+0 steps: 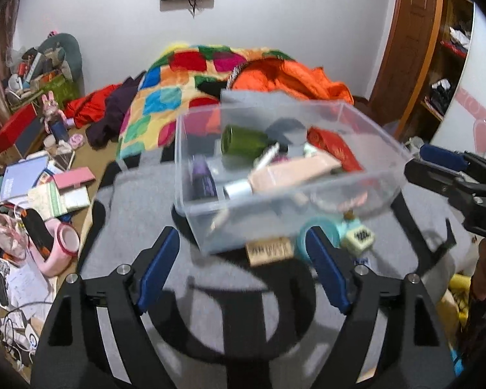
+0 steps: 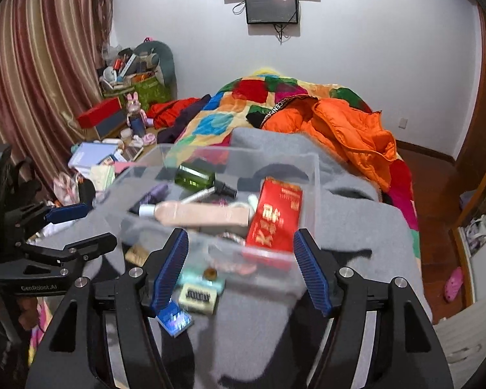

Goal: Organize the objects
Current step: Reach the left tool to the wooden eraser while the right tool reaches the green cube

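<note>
A clear plastic box (image 1: 366, 123) (image 2: 311, 175) stands on a grey blanket (image 1: 139, 201) (image 2: 356, 227). It holds a green bottle (image 1: 243, 141) (image 2: 194, 176), a red packet (image 1: 335, 154) (image 2: 273, 218), a pink case (image 1: 295, 170) (image 2: 204, 215), a purple tube (image 1: 202, 176) and other small items. My left gripper (image 1: 243, 267) is open and empty, just short of the box's near wall. My right gripper (image 2: 241, 267) is open and empty at the box's near side; it also shows in the left wrist view (image 1: 437, 168). My left gripper also shows in the right wrist view (image 2: 77, 227).
Loose items lie on the blanket by the box: a wooden stamp (image 1: 269, 249), a teal tape roll (image 1: 319, 230), a small cube (image 1: 359, 236), a white block (image 2: 197, 298), a blue card (image 2: 175, 319). A patchwork quilt (image 1: 175, 97), an orange jacket (image 2: 346, 129) and clutter (image 1: 42, 188) surround them.
</note>
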The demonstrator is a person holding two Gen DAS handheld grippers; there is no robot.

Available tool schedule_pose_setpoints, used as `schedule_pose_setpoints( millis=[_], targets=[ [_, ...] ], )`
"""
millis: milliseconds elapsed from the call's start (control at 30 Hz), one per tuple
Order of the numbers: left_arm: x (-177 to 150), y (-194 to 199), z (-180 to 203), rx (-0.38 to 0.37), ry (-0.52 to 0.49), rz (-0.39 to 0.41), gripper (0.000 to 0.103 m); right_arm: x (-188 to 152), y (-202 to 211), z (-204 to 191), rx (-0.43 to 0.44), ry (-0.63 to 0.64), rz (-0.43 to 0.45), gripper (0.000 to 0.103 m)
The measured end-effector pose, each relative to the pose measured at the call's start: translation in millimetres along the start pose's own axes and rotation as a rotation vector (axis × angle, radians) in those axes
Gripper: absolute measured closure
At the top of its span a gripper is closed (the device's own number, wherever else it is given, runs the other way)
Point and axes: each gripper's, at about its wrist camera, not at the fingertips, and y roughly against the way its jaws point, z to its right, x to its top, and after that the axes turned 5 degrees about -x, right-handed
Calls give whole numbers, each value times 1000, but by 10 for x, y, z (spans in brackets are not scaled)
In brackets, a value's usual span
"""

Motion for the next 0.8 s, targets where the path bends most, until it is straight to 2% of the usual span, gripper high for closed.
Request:
schedule_pose_setpoints(
  millis=[267,467,567,633,700,800],
  targets=[
    [-193,-351,-24,-16,17,-109,23,-300,-259,-110,73,-17,-121,38],
    [-145,-496,1,-12,21,-129,25,-442,-525,-183,110,-31,-194,38],
    [-131,-540,40,-12,21,-129,33,-484,-562,-204,126,-47,-203,45],
    [-129,-550,59,-13,23,-122,36,-497,-581,-205,139,-56,-208,53],
    [-133,-551,83,-24,24,-116,40,-503,-596,-195,144,-62,-212,65],
    [-140,-551,148,-29,13,-108,49,-507,-606,-182,156,-73,-213,70]
  ],
)
